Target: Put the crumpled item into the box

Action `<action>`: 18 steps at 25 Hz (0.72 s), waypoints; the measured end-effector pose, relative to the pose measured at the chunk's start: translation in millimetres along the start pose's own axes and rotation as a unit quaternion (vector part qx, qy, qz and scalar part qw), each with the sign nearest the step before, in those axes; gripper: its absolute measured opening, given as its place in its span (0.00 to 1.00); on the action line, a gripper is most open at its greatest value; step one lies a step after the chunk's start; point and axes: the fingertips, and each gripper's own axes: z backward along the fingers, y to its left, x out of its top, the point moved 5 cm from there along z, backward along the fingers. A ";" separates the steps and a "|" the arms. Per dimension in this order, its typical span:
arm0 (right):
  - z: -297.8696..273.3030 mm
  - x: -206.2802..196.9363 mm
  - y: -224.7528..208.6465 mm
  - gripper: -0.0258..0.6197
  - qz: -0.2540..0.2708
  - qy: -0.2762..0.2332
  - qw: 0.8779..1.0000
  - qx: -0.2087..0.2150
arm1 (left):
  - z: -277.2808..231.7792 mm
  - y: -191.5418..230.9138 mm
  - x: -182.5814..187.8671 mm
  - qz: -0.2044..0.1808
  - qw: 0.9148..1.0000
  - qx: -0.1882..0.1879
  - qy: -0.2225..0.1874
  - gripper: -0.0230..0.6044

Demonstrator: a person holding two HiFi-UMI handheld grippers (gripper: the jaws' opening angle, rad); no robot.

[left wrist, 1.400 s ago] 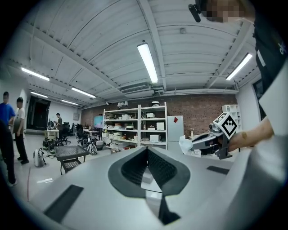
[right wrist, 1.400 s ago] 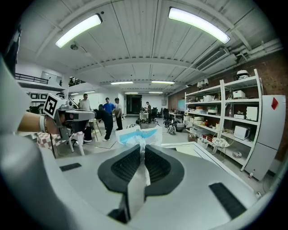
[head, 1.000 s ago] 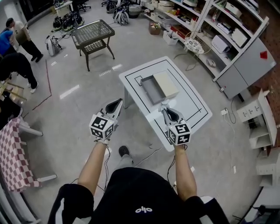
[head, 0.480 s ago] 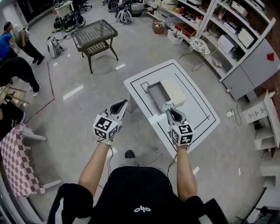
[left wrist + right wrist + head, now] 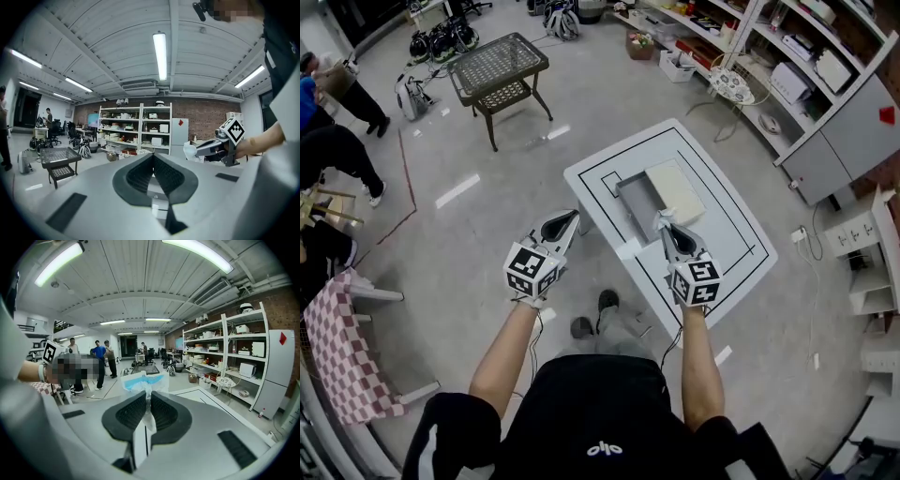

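Note:
My right gripper is shut on a crumpled white and blue item, which bunches out past the pads. It hovers over the near part of the white table, just short of the open grey box, whose cream lid lies beside it. My left gripper hangs over the floor to the left of the table, its jaws shut with nothing between them. In the left gripper view the right gripper shows at the right with the crumpled item at its tip.
A white slip lies at the table's near left edge. A dark mesh-top side table stands farther back on the floor. Shelves line the right wall. People stand at the far left, near a checked cloth.
Both grippers have moved forward towards the table. The right one, still gripping the crumpled item, now sits closer to the box. The person's feet have stepped forward.

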 end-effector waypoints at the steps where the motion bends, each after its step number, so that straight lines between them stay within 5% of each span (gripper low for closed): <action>1: -4.0 1.6 -3.7 0.10 -0.001 -0.001 1.000 0.001 | -3.9 2.1 -0.2 0.000 1.000 0.001 0.002 0.05; 18: -72.2 12.7 -58.9 0.10 -0.010 0.012 1.000 0.021 | -79.7 33.7 4.1 0.000 1.000 0.007 0.018 0.05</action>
